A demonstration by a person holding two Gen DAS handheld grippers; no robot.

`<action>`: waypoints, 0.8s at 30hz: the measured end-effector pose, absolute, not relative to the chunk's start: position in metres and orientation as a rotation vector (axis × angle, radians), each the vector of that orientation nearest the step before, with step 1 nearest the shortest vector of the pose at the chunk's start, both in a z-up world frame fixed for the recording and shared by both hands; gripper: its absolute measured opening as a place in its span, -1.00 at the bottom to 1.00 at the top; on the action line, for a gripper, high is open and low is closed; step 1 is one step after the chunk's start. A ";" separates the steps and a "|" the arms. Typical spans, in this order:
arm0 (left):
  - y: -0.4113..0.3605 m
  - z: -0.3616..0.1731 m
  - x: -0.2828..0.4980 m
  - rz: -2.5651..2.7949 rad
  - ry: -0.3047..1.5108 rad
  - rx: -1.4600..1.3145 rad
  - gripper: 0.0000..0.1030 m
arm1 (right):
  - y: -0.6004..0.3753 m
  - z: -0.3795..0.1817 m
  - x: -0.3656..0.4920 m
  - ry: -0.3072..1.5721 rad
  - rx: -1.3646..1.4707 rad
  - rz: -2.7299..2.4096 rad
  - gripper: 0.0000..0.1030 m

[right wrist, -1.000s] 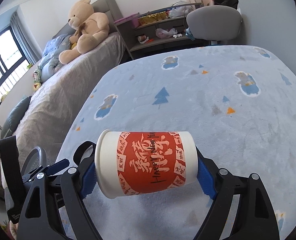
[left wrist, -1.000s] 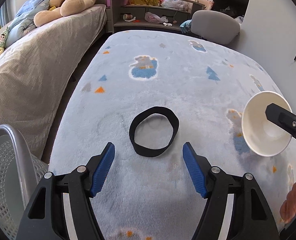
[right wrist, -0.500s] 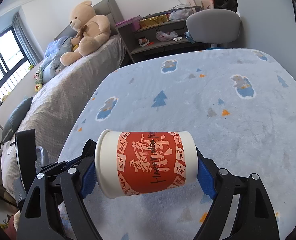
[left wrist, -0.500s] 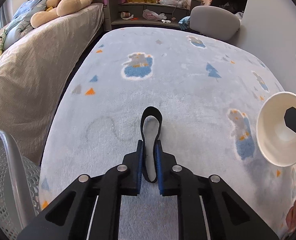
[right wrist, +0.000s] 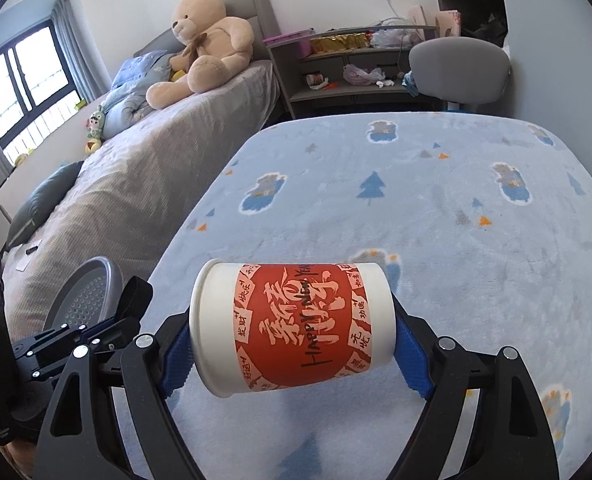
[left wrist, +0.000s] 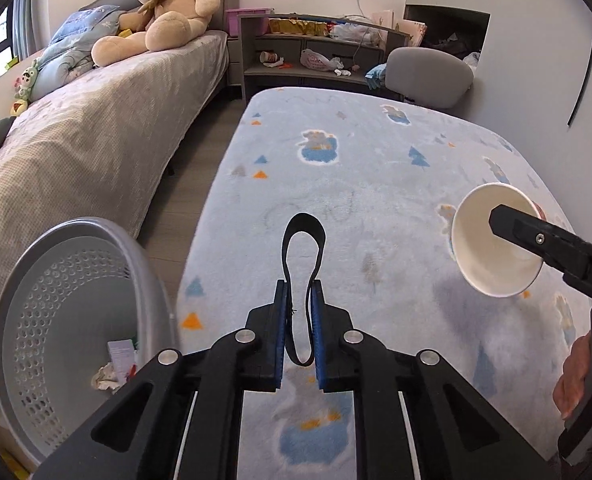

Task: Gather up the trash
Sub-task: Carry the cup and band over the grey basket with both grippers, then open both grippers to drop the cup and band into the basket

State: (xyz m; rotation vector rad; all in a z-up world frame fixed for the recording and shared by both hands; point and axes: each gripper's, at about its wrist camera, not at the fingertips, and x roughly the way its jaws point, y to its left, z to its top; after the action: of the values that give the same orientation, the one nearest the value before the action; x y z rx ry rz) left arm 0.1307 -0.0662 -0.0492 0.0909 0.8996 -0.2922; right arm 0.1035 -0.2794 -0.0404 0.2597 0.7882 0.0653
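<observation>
left hand-held gripper [left wrist: 299, 312] just clamped the floppy black elastic band [left wrist: 302, 264], lifted off the rug; probably weightless. right hand-held gripper [right wrist: 292, 330] grips crushable red-and-white paper cup [right wrist: 292, 320].

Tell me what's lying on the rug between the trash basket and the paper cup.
Nothing lies there, by the left wrist view; between basket and paper cup only the left tongs hover, pinching a black band.
</observation>
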 end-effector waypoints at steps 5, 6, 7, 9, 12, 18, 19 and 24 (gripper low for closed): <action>-0.019 -0.029 0.116 -0.259 0.862 0.060 -0.78 | -0.232 -0.031 0.098 0.782 0.229 0.122 0.56; -0.010 -0.026 0.115 -0.251 0.856 0.053 -0.78 | -0.221 -0.029 0.097 0.782 0.227 0.138 0.56; 0.001 -0.023 0.113 -0.240 0.850 0.045 -0.78 | -0.209 -0.028 0.097 0.781 0.224 0.154 0.56; 0.022 -0.020 0.109 -0.218 0.838 0.033 -0.78 | -0.186 -0.025 0.097 0.779 0.218 0.184 0.56; 0.053 -0.020 0.106 -0.169 0.826 0.031 -0.78 | -0.150 -0.024 0.098 0.778 0.215 0.230 0.56; 0.114 -0.030 0.107 -0.076 0.836 -0.008 -0.78 | -0.087 -0.028 0.112 0.807 0.179 0.300 0.56; 0.123 -0.032 0.108 -0.068 0.841 -0.019 -0.78 | -0.078 -0.028 0.114 0.811 0.174 0.308 0.56; 0.151 -0.042 0.113 -0.040 0.852 -0.034 -0.78 | -0.038 -0.034 0.124 0.828 0.154 0.345 0.56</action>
State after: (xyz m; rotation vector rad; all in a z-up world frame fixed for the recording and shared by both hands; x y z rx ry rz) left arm 0.1129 0.1510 -0.0419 -0.0342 0.8517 -0.0400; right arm 0.1242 -0.0383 -0.0338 0.1545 0.8282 0.3451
